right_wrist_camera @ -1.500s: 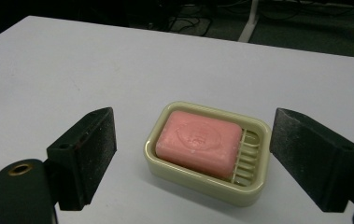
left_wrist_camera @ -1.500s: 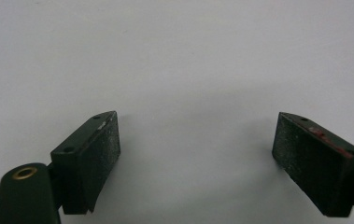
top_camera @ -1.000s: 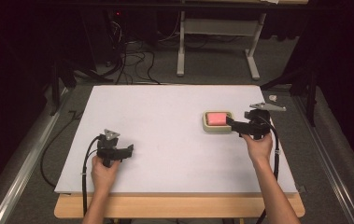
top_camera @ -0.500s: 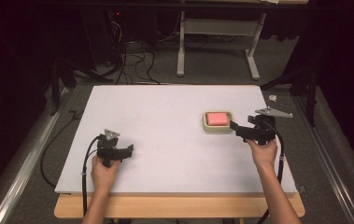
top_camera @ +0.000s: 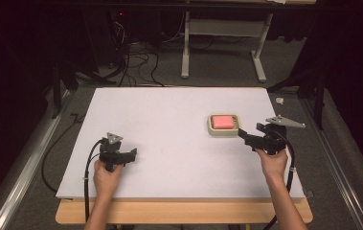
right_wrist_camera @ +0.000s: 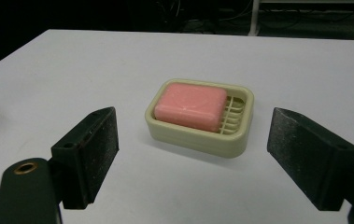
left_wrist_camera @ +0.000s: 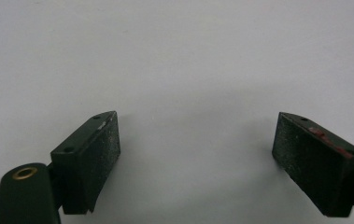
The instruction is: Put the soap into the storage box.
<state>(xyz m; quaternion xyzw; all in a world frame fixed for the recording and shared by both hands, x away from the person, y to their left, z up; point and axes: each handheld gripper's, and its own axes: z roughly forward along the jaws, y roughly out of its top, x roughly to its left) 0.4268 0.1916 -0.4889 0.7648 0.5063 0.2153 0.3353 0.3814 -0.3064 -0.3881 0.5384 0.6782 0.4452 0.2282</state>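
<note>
The white table top (top_camera: 169, 143) is seen bare but for one object: a cream soap dish (top_camera: 223, 125) set on the right half of the board, with a pink bar of soap (top_camera: 222, 121) lying in it toward one end, so that the ribbed floor of the dish is exposed at the other. The main change is on the right side: over the last second the right gripper (top_camera: 244, 135) has been drawn back from the dish toward the near edge and lowered, so that where it was close against the dish's right side it is now held just beside it and apart from it. In the right gripper view the dish (right_wrist_camera: 199, 116) and the soap (right_wrist_camera: 191, 106) are framed squarely between the two jaws, which are spread wide and hold nothing. By this the withdrawal is judged to be a lining-up rather than a retreat: the gripper appears to be aimed for a grasp of the dish or the soap, and no contact has yet been made. The left gripper (top_camera: 130, 154) has not been moved; it is rested low over the near left of the board, its jaws also wide apart and empty, with blank table between them in its own view.
</note>
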